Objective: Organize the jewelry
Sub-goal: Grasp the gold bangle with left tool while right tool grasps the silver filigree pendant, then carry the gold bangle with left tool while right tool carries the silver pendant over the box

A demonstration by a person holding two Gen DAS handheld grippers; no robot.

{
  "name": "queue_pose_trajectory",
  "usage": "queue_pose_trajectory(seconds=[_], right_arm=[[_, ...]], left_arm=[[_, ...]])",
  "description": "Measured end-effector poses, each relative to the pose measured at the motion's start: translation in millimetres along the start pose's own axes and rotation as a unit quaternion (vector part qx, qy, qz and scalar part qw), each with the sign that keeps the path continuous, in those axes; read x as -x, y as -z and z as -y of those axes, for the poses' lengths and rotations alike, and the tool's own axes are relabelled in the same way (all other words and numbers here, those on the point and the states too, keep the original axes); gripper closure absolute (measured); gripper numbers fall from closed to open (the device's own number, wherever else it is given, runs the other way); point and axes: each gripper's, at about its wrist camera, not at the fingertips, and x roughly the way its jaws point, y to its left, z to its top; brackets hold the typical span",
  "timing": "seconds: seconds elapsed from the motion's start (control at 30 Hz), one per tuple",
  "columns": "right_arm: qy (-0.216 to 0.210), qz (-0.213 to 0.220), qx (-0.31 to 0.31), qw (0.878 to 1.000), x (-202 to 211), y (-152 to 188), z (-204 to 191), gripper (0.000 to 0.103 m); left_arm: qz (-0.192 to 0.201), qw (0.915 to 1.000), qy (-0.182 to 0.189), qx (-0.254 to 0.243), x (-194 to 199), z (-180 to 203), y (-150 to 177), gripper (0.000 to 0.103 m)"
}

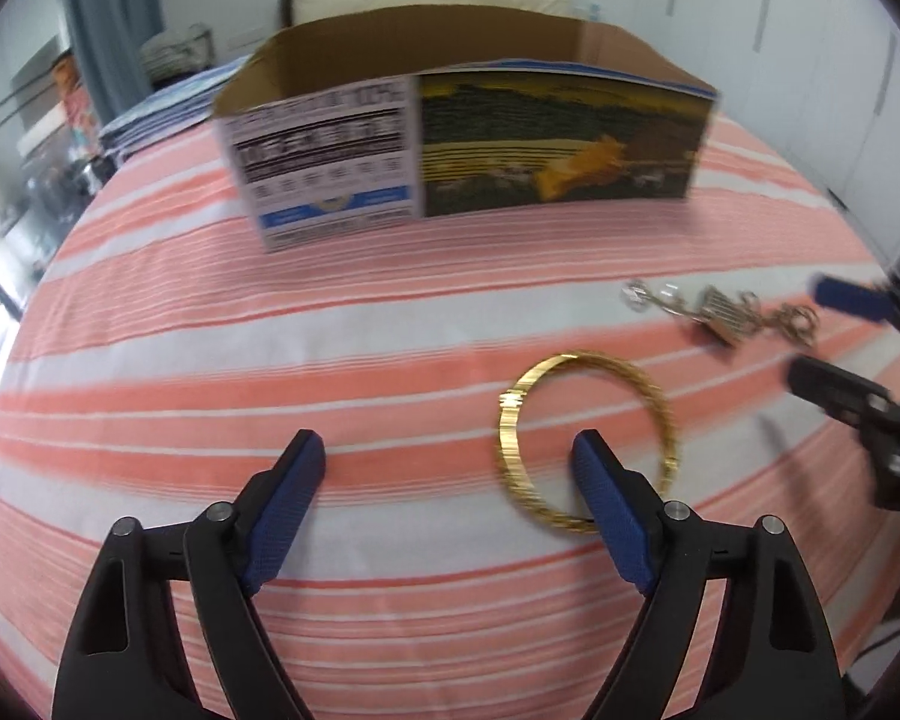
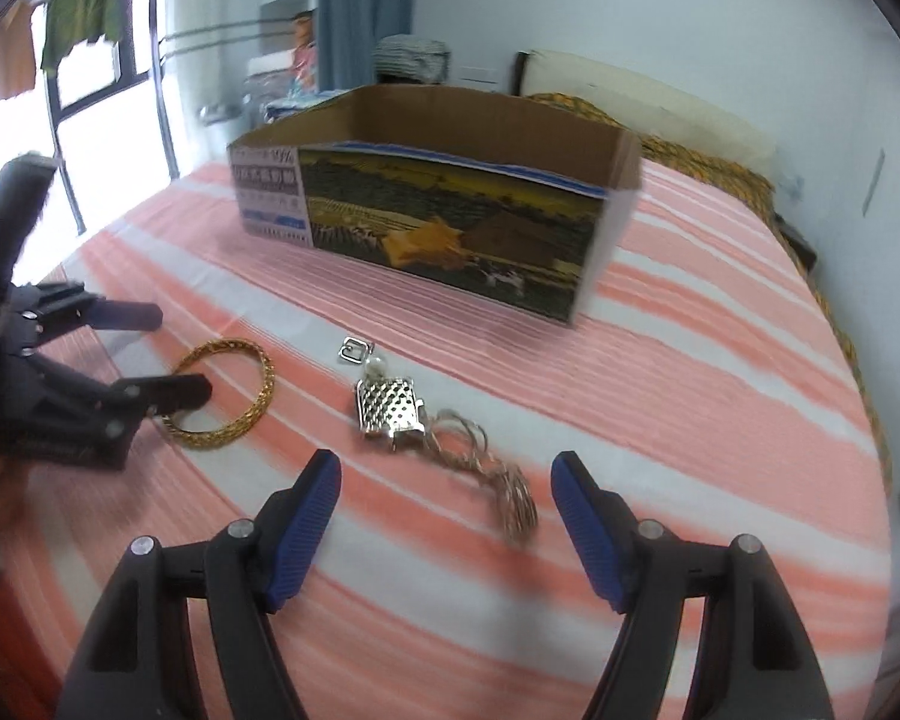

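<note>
We see the left gripper with ribbed blue pads wide apart, empty; its right finger stands over the round gold ribbed bangle on the pink-and-white striped bedsheet. The right gripper gapes too, holding nothing, the silver perforated pendant chain lying just ahead, before the open printed cardboard box.

Bed: carries everything below.
Box: open-topped, stands on the bed, behind both pieces of jewelry; well apart from them.
Bangle: lies flat on the bed, in front of the box, left of the necklace.
Necklace: lies on the bed, near the bangle; chain trails toward the right gripper.
Left gripper: one finger inside the bangle's ring, the other outside, to its left.
</note>
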Motion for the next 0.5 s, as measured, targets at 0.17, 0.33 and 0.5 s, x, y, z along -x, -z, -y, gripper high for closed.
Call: queue_pose_trajectory(seconds=[0.17, 0.33, 0.5], right_arm=[[-0.023, -0.026, 0.032, 0.999, -25, -12, -9, 0.028], [-0.061, -0.034, 0.018, 0.997, -31, -19, -13, 0.070], [-0.063, -0.029, -0.005, 0.998, -10, -16, -9, 0.071]], left_arm=[[0.010, 0.9997, 0.017, -0.014, 6, 13, 3, 0.055], [0.011, 0.9992, 0.037, -0.003, 7, 11, 2, 0.099], [0.026, 0.9968, 0.070, 0.028, 22, -12, -2, 0.099]])
